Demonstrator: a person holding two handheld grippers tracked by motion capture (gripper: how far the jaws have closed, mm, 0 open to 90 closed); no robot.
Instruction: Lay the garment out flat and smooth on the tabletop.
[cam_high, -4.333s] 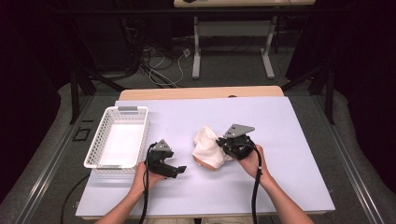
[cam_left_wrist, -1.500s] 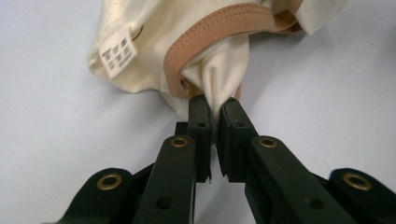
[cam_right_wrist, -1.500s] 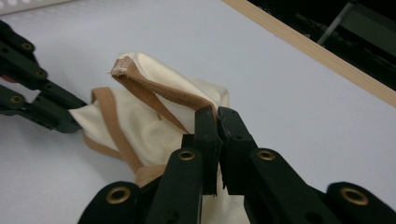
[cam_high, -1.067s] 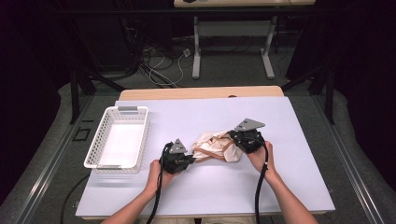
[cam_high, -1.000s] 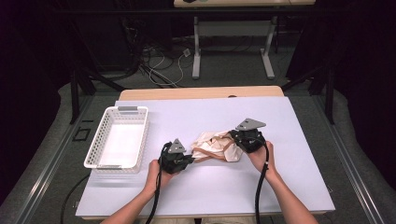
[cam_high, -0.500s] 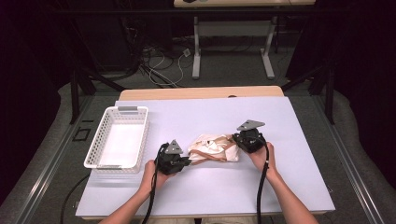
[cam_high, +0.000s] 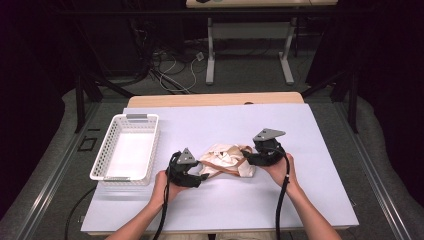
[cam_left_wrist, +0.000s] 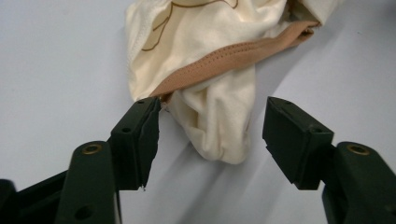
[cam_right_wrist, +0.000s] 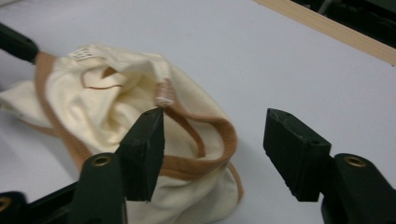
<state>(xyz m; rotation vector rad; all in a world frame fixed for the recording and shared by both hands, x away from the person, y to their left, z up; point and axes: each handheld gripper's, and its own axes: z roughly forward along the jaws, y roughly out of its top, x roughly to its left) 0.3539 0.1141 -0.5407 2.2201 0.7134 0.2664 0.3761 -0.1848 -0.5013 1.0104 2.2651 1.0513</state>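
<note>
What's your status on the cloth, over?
Left claw and right claw just opened, nothing gripped. Cream garment bunched on table between them, apart from the white basket. Nothing in the way.

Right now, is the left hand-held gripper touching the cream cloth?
Touching, lightly. In the left gripper view the cream cloth lies between the open jaws of the left hand-held gripper; its brown band meets one jaw tip, and the other jaw stands apart.
</note>
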